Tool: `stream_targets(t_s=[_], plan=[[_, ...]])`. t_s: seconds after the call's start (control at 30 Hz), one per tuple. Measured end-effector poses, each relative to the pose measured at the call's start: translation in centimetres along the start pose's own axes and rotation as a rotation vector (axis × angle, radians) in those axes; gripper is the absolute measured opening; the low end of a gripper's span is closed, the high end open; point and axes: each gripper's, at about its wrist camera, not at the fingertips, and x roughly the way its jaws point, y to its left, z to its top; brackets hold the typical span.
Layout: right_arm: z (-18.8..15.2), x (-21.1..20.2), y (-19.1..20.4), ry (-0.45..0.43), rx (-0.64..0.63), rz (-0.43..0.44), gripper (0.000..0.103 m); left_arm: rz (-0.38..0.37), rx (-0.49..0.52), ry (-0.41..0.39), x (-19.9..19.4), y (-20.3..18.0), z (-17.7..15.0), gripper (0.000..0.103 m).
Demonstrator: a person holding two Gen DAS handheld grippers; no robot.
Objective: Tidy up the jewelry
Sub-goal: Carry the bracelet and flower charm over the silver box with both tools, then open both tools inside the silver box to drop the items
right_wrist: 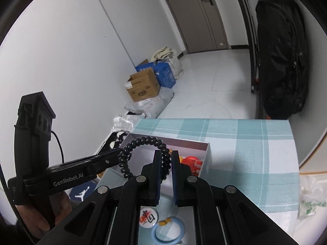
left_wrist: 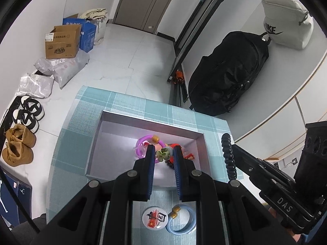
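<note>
Still loose on table (left_wrist: 67,143), nearest: badge (left_wrist: 155,218) and blue bangle (left_wrist: 180,218). Black bead bracelet (right_wrist: 143,155) is clamped in right hand-held gripper (right_wrist: 164,159), raised over box (left_wrist: 96,143). Left hand-held gripper (left_wrist: 163,153) is closed, nothing seen held. Purple ring (left_wrist: 143,145) and red pieces already boxed.

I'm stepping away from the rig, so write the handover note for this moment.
Left gripper: shut over the grey box; I can't tell whether it holds anything.
Right gripper: shut on the black bead bracelet, held above the box's right edge.
Done: the purple bangle and some red and green pieces lie in the box.
Left: drop the black bracelet in, then box the round badge and the light blue bangle, both on the checked cloth near you.
</note>
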Motion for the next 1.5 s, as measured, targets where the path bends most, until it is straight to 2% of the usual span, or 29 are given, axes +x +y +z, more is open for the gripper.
stream_targets(t_s=[0.47, 0.83, 0.9, 0.97, 1.03, 1.1, 1.2, 1.33, 1.4, 1.5], plan=[[0.7, 3.4, -2.4, 0.064, 0.061, -0.011, 0.008, -0.004, -0.026, 0.047, 2.6, 0.5, 1.1, 0.013], [0.6, 5.4, -2.9, 0.121, 0.074, -0.03, 0.011, -0.047, -0.041, 0.065, 3.6, 0.4, 1.7, 0.014], [0.7, 5.6, -2.9, 0.134, 0.074, -0.038, 0.012, -0.035, -0.053, 0.071, 3.7, 0.6, 1.6, 0.024], [0.7, 5.4, -2.7, 0.133, 0.056, -0.047, 0.013, -0.036, -0.069, 0.055, 3.5, 1.0, 1.4, 0.047], [0.7, 4.8, -2.3, 0.112, 0.026, -0.058, 0.017, -0.047, -0.086, 0.026, 3.0, 1.2, 1.3, 0.049], [0.8, 3.7, -2.1, 0.074, 0.005, -0.066, 0.029, -0.056, -0.08, 0.016, 2.5, 1.0, 1.4, 0.049], [0.8, 2.3, -2.0, 0.016, 0.007, -0.056, 0.042, -0.031, -0.04, -0.012, 1.8, 0.3, 1.1, 0.05], [0.6, 1.0, -1.6, -0.012, -0.015, -0.062, 0.046, 0.001, 0.009, -0.02, 1.3, -0.5, 0.5, 0.05], [0.3, 0.4, -1.5, -0.021, -0.021, -0.066, 0.06, 0.039, 0.047, -0.04, 0.9, -0.9, 0.1, 0.051], [-0.3, -0.5, -1.5, -0.045, -0.028, -0.074, 0.064, 0.06, 0.087, -0.058, 0.4, -1.0, -0.3, 0.051]])
